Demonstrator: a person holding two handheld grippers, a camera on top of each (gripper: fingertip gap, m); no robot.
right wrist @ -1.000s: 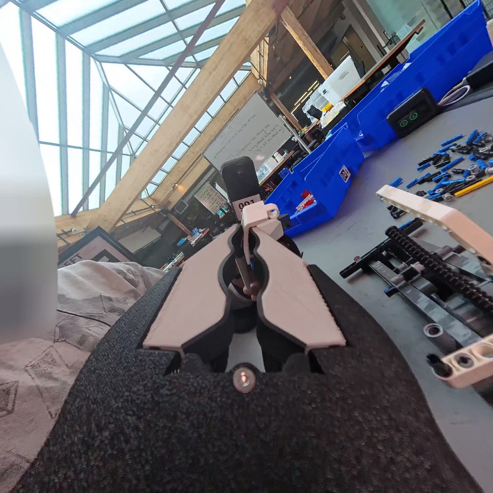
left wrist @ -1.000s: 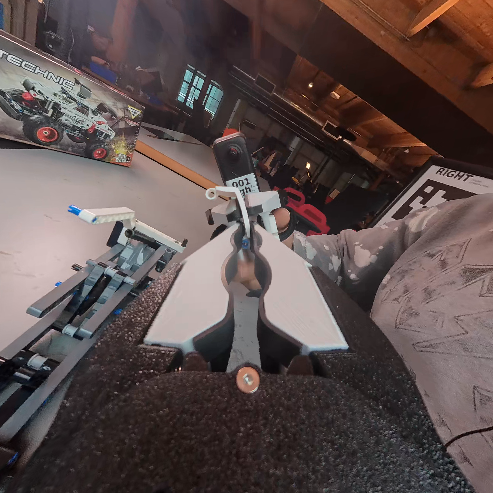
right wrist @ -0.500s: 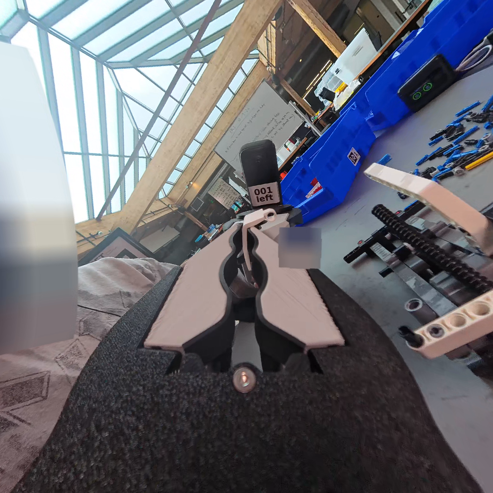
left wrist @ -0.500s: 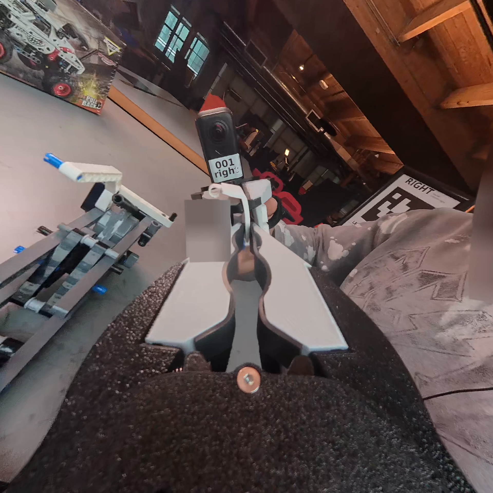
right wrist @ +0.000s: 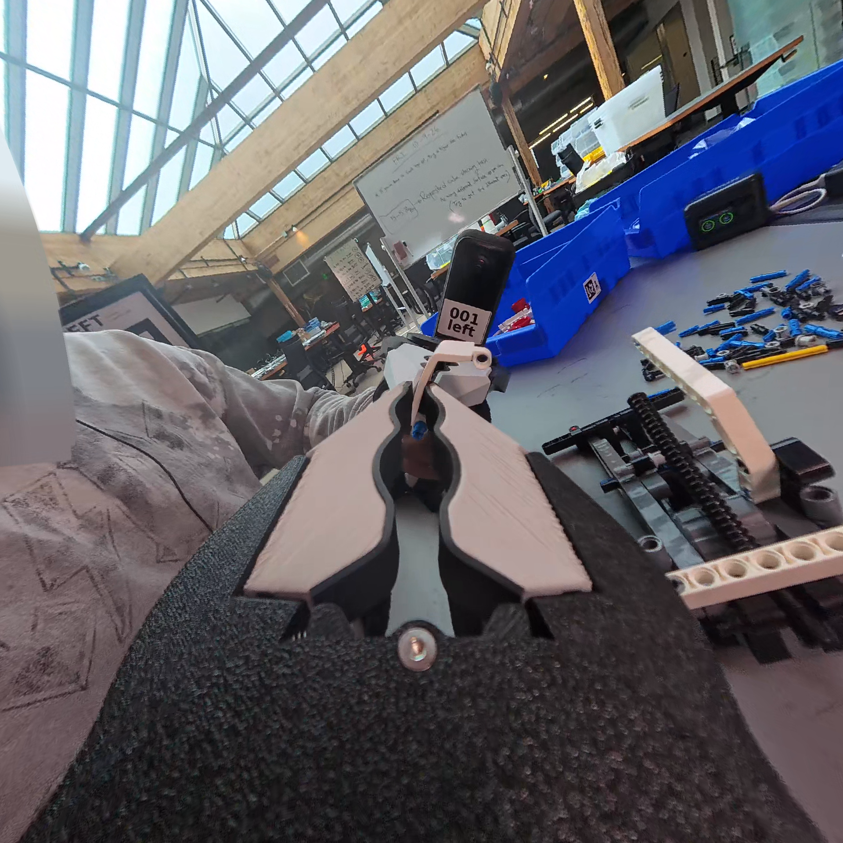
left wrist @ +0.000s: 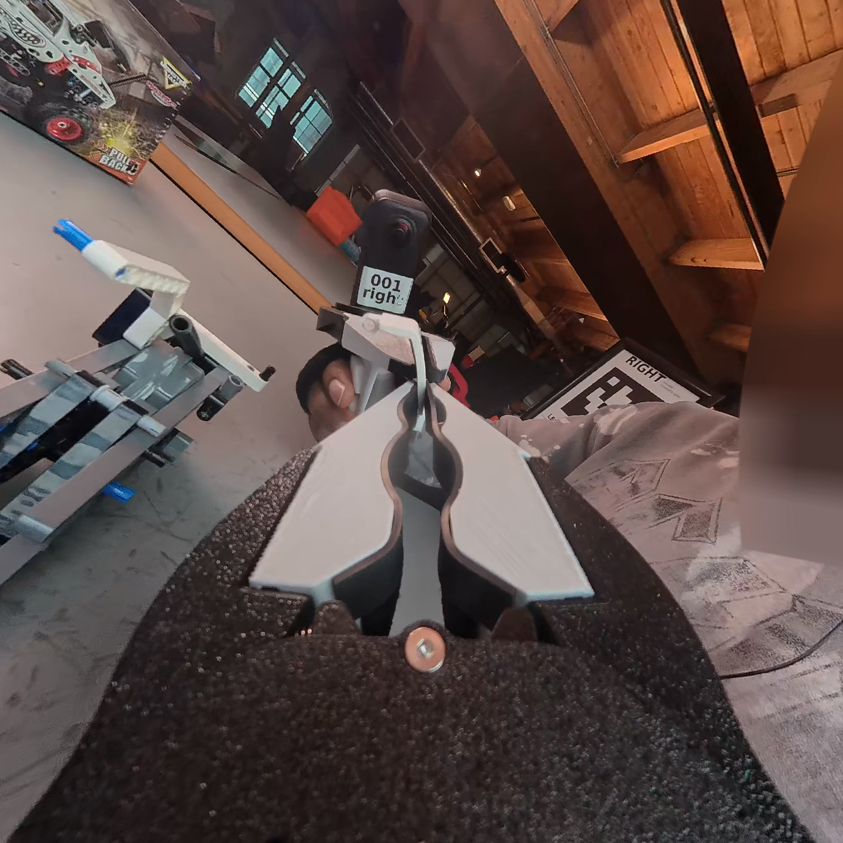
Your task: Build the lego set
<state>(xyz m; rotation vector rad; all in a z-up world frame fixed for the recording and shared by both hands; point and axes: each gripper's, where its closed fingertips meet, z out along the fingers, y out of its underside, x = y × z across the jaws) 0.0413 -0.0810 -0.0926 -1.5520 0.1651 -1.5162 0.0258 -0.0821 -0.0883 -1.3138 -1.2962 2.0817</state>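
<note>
My left gripper (left wrist: 417, 387) and my right gripper (right wrist: 417, 387) meet tip to tip above the table. Both are shut on one white bent lego piece (left wrist: 413, 346), which also shows in the right wrist view (right wrist: 451, 358). A blue pin (right wrist: 417, 429) sits at its lower end, inside the right gripper's hollow. The half-built grey and black lego chassis (left wrist: 114, 401) with white beams lies on the table to the left, and shows in the right wrist view (right wrist: 693, 483) at the right.
The lego set box (left wrist: 91, 82) stands at the far left. Loose blue and black pins (right wrist: 775, 314) and a yellow axle (right wrist: 784, 356) lie beyond the chassis. Blue bins (right wrist: 593, 283) and a black device (right wrist: 725, 214) stand behind. A person's grey sleeve (right wrist: 159, 433) is close.
Both grippers have swung and tilted together, still joined on the white piece. The chassis now sits closer and larger in both views.
</note>
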